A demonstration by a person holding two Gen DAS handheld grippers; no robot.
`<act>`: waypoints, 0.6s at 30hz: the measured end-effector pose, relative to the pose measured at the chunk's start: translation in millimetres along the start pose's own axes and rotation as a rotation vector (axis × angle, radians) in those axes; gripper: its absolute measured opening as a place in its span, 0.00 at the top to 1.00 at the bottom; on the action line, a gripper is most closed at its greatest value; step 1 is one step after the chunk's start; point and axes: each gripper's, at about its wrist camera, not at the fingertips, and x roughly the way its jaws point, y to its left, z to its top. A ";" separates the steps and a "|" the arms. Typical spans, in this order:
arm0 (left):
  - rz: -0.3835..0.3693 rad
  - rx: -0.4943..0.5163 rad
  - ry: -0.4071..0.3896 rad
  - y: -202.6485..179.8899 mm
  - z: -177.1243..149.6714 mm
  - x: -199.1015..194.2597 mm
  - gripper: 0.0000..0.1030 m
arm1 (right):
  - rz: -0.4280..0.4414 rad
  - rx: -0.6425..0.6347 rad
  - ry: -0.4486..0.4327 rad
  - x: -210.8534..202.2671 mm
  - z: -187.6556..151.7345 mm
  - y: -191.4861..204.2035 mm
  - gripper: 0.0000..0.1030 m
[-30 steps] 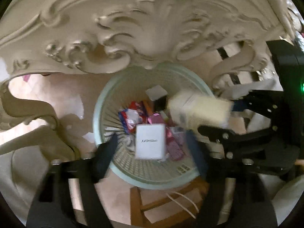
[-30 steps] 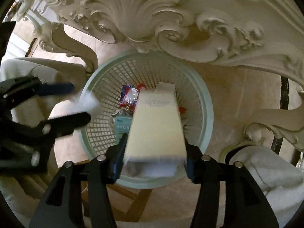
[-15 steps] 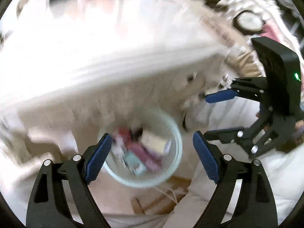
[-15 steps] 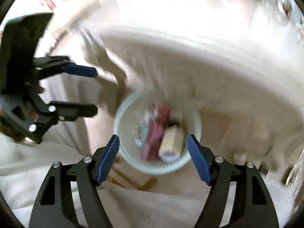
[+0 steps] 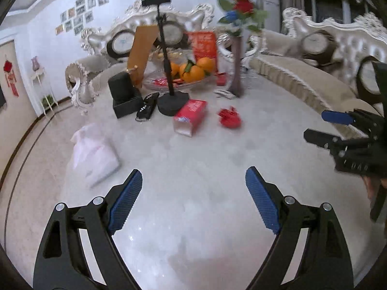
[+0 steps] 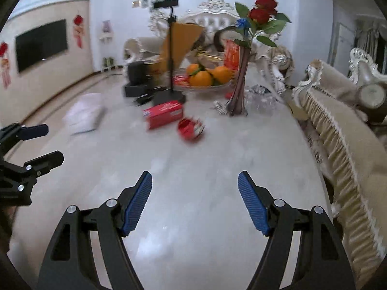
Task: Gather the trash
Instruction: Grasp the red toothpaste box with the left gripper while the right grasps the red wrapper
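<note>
Nearest, the left gripper [image 5: 193, 191] and the right gripper [image 6: 194, 193] hover over the pale marble table [image 5: 205, 217], both spread wide and holding nothing. Farther out lie a white plastic bag [image 5: 94, 154], a crumpled red wrapper [image 6: 191, 128] and a red box [image 5: 191, 117] on its side. Beyond stand the camera stand [image 5: 169, 72], a fruit bowl [image 6: 205, 77] and a vase of roses [image 6: 241, 72]

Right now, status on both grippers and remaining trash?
Left gripper open, empty. Right gripper open, empty. Red box, crumpled red wrapper, white bag on table. Nothing blocking.
</note>
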 end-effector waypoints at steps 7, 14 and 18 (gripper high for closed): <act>0.008 0.054 0.079 16.2 45.6 106.1 0.17 | 0.046 0.051 0.118 97.0 26.4 2.2 0.32; -0.053 0.063 0.073 16.0 77.4 156.3 0.17 | 0.055 0.109 0.171 148.1 42.2 -6.5 0.32; -0.054 0.065 0.132 12.3 86.6 191.8 0.17 | 0.016 0.083 0.183 161.8 45.2 -6.9 0.32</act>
